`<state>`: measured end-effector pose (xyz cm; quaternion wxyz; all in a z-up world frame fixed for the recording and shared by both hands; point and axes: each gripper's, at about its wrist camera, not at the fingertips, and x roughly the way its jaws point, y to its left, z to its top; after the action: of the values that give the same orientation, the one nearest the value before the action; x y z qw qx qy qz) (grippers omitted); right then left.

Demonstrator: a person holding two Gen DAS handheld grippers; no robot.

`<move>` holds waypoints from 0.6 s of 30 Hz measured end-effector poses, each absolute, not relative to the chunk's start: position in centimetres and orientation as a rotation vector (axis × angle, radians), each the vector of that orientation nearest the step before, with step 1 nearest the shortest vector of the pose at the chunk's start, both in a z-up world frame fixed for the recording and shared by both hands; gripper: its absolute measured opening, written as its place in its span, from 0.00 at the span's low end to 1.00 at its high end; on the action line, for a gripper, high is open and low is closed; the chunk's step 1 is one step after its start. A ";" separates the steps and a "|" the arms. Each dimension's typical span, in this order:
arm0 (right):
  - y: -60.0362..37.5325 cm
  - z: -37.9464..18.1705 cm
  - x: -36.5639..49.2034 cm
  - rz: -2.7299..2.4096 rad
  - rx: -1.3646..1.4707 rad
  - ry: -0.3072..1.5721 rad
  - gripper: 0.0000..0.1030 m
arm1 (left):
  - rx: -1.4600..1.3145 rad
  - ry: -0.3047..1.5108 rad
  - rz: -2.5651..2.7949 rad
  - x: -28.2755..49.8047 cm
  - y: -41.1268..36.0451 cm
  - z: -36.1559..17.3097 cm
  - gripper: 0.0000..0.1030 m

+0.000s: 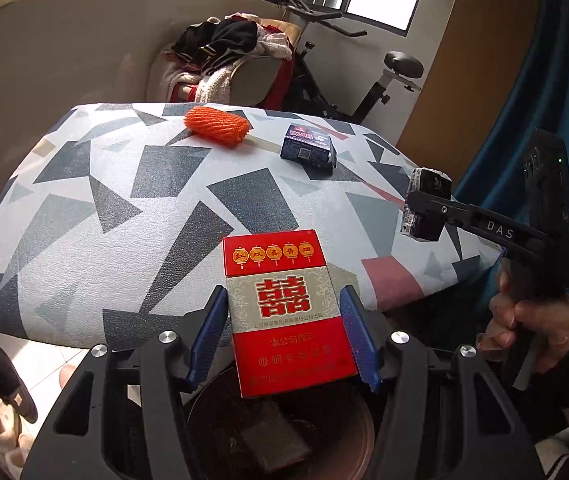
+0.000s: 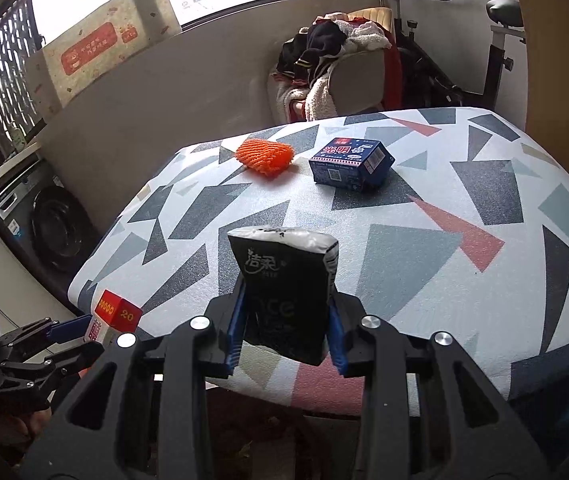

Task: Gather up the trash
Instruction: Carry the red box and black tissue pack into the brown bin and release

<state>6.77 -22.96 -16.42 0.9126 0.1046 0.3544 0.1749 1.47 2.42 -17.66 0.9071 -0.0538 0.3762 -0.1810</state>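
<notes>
My left gripper is shut on a red cigarette pack and holds it over a dark round bin below the table's near edge. My right gripper is shut on a black tissue packet at the table's front edge; it also shows in the left wrist view. The left gripper with the red pack shows in the right wrist view. An orange foam fruit net and a dark blue carton lie at the far side of the patterned table.
A chair piled with clothes and an exercise bike stand behind the table. A washing machine is at the left in the right wrist view. Slippers lie on the floor at left. A blue curtain hangs at right.
</notes>
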 end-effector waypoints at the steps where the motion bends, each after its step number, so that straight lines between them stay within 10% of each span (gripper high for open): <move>1: -23.0 -16.4 6.6 0.362 0.218 0.729 0.35 | -0.112 0.779 -0.374 1.2 2.4 -17.7 0.55; 18: -22.6 -17.1 4.8 0.375 0.237 0.740 0.35 | -0.131 0.839 -0.378 -1.3 2.9 -19.4 0.57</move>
<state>4.77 -22.61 -17.11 0.9084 0.1147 0.3586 0.1819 -1.28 2.88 -19.39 0.8938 -0.0632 0.4047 -0.1824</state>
